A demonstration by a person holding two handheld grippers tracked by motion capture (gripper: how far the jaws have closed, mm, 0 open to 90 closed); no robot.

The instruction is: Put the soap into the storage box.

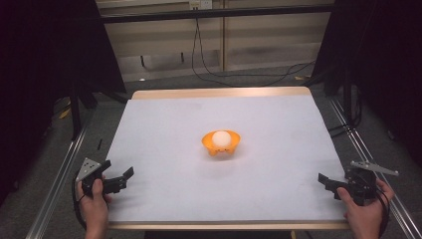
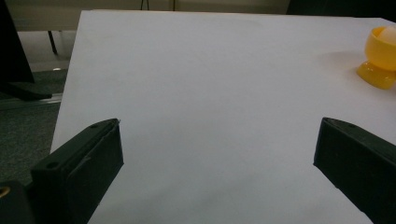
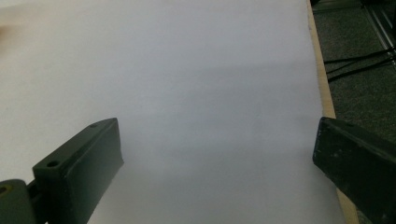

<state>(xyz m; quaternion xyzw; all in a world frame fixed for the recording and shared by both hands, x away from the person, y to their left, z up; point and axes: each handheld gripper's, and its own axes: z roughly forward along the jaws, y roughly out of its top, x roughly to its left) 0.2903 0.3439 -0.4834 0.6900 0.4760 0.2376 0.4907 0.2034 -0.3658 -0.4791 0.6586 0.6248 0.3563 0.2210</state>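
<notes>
An orange footed cup [image 1: 221,142] stands upright at the middle of the white-covered table [image 1: 164,124], with a white ball or egg [image 1: 221,138] resting in it. My left gripper [image 1: 124,179] is held at the near left corner, open and empty, pointing across the table. In the left gripper view its jaws [image 2: 217,149] stand wide apart, and the orange cup [image 2: 379,58] sits far off at the upper right. At the near right corner my right gripper [image 1: 330,184] is open too. The right gripper view has its jaws [image 3: 217,149] spread over bare white surface.
The wooden table edge [image 3: 322,84] runs close by the right gripper's outer jaw. Metal rails [image 1: 59,174] flank the table on both sides. Black cables [image 1: 239,74] lie on the grey floor beyond the far edge, and dark frame posts [image 1: 74,107] stand at the left.
</notes>
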